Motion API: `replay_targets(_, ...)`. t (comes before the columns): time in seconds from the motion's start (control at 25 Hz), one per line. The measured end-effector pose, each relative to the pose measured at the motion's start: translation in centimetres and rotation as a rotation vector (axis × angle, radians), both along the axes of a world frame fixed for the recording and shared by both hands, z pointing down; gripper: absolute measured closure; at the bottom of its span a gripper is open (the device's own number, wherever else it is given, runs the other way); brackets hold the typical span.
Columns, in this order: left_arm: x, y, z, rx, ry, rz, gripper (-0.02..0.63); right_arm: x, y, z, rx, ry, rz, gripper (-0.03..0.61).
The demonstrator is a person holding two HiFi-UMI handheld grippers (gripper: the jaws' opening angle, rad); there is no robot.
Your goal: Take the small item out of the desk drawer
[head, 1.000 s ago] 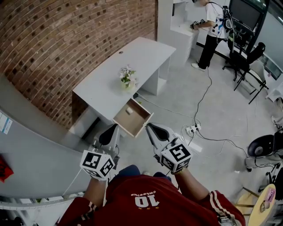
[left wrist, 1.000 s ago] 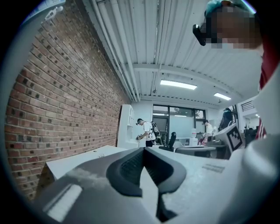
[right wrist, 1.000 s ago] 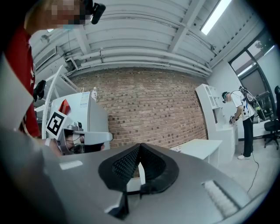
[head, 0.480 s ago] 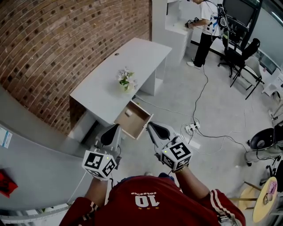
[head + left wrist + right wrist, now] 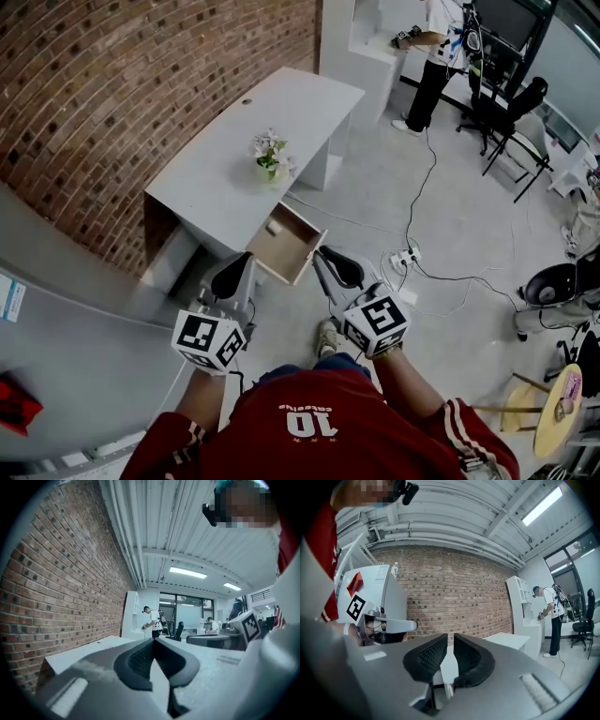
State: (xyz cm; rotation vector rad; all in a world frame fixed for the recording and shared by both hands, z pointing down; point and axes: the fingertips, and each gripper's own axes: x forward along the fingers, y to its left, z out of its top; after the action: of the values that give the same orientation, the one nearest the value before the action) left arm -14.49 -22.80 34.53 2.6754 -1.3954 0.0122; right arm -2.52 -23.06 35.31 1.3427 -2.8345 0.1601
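Observation:
The white desk (image 5: 246, 150) stands against the brick wall, its wooden drawer (image 5: 288, 246) pulled open toward me. A small pale item (image 5: 274, 228) lies inside the drawer near its back. Both grippers hover short of the drawer, in the air above the floor. My left gripper (image 5: 239, 263) is at the drawer's near left corner, jaws shut and empty (image 5: 153, 641). My right gripper (image 5: 330, 255) is just right of the drawer front. Its jaws are opening, with a narrow gap and nothing between them (image 5: 450, 641).
A small vase of flowers (image 5: 270, 157) stands on the desk behind the drawer. A power strip (image 5: 405, 257) and cables lie on the floor to the right. A person (image 5: 433, 52) stands at a white shelf unit far back, near office chairs (image 5: 511, 117).
I have stepped closer to the desk; a shoe now shows below the right gripper. Both grippers have come slightly nearer the open drawer.

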Motion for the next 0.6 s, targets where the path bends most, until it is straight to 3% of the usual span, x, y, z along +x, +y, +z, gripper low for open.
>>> replay_targets(0.2,0.3,-1.1,0.5,0.000,-0.004,-0.015,0.611,0.1,-1.6,0.9,-0.013,0.008,-0.024,0.460)
replay_targets(0.32,1.1,-2.0,0.8,0.031,-0.053,-0.022,0.611,0.4,-3.4,1.8,-0.011,0.030,-0.030,0.422)
replay_targets(0.6,2.1,-4.9,2.3,0.006,-0.059,-0.033,0.611,0.6,-7.6,4.5,-0.045,0.043,-0.064,0.414)
